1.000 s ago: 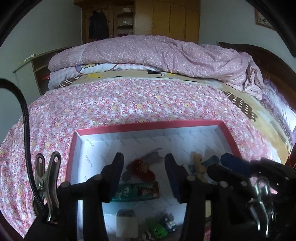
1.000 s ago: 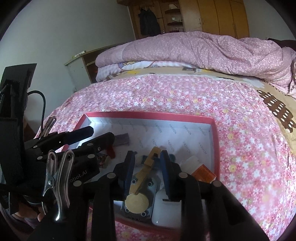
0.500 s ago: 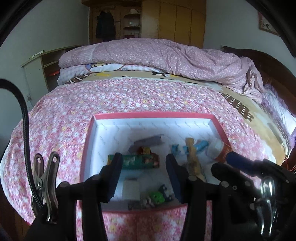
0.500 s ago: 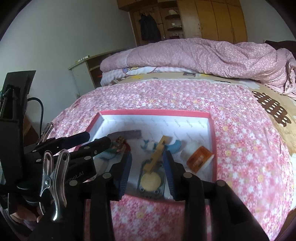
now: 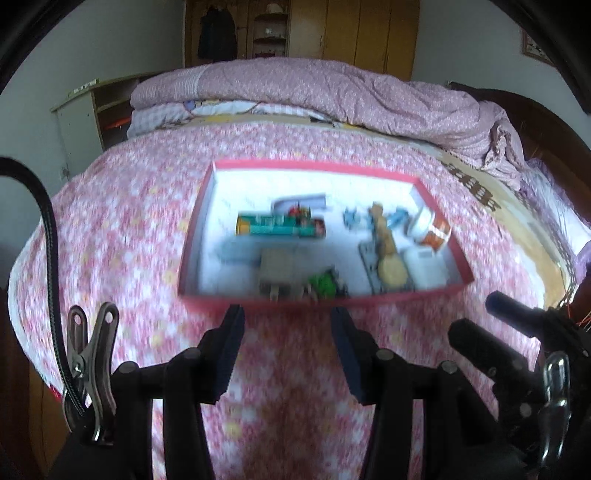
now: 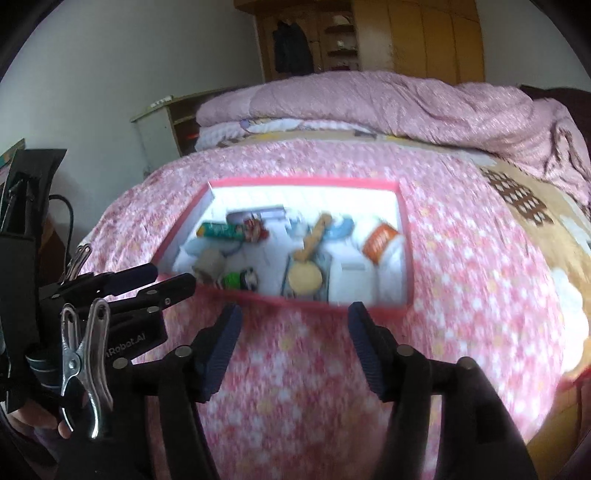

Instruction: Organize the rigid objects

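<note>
A red-rimmed white box [image 5: 207,195] [image 6: 306,181] lies on the flowered pink bedspread and holds several small items: a green tube [image 5: 277,226] [image 6: 218,231], a wooden spoon-like piece [image 5: 384,240] [image 6: 308,258], an orange-and-white pack [image 5: 434,230] [image 6: 380,240], a green toy [image 5: 325,282] [image 6: 236,279]. My left gripper [image 5: 287,332] hovers in front of the box's near edge, open, with nothing between its fingers. My right gripper [image 6: 293,328] is also before the near edge, its jaws opening and holding nothing. The left gripper [image 6: 147,280] shows at the right wrist view's left side.
A folded pink quilt [image 5: 314,92] [image 6: 388,107] lies at the bed's far end. Behind stand a wooden wardrobe [image 5: 351,33] and a low shelf [image 5: 92,110]. A dark headboard [image 5: 535,122] is at right. A black cable [image 5: 40,206] hangs at left. A hand [image 6: 44,421] holds the left gripper.
Both grippers have pulled back from over the box, which now sits farther away with all items lying in it. The right gripper's fingers have spread wider and left the wooden piece in the box.
</note>
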The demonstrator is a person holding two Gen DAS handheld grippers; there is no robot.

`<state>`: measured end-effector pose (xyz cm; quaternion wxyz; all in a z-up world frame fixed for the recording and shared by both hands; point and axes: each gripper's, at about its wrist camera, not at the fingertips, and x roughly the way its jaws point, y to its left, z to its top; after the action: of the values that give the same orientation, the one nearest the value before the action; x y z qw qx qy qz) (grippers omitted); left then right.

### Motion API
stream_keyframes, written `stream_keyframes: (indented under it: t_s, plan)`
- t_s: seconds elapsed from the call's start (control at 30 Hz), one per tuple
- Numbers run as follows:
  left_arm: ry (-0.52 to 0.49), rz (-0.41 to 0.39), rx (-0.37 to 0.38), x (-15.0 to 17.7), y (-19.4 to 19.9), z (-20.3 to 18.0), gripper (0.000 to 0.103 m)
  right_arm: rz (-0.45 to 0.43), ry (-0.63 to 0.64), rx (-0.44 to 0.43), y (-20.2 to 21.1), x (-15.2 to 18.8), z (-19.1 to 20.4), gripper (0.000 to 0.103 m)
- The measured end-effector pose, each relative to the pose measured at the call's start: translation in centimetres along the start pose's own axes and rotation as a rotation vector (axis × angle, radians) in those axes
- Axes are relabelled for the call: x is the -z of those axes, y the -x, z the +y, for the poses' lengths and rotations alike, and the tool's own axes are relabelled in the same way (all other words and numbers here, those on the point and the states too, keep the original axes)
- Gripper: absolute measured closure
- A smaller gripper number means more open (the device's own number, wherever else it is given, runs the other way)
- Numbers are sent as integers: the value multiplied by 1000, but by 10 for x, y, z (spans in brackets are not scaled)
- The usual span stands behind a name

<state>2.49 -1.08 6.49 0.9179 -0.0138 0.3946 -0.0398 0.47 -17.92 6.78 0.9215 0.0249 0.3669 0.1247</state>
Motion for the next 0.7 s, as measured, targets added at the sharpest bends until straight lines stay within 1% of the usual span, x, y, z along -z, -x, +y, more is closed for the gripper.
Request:
stream_keyframes:
  t_s: [0.1, 0.23, 0.37, 0.43, 0.47, 0.6, 0.7]
  plan:
    - [-11, 26, -16, 17, -5, 0, 52, 40, -31, 23, -2, 19, -3, 41]
    - [-19, 71, -14, 37, -13, -1, 52, 93, -61, 88, -9, 40, -10, 41]
    - [-22, 89, -31, 45, -20, -1, 52, 136, -83, 143, -20, 54, -17, 41]
    - [-12, 93, -34, 48, -24, 0, 52, 167, -95, 148, -27, 59, -18, 41]
    - [-13, 88, -35, 48, -24, 0, 50, 151, -82, 160, -27, 60, -16, 40]
    - [-27, 77, -25, 50, -25, -4, 40, 144, -43, 180, -29, 62, -9, 33]
    - [-31, 62, -29, 52, -26, -6, 38, 133, -54, 175, -29, 64, -10, 33]
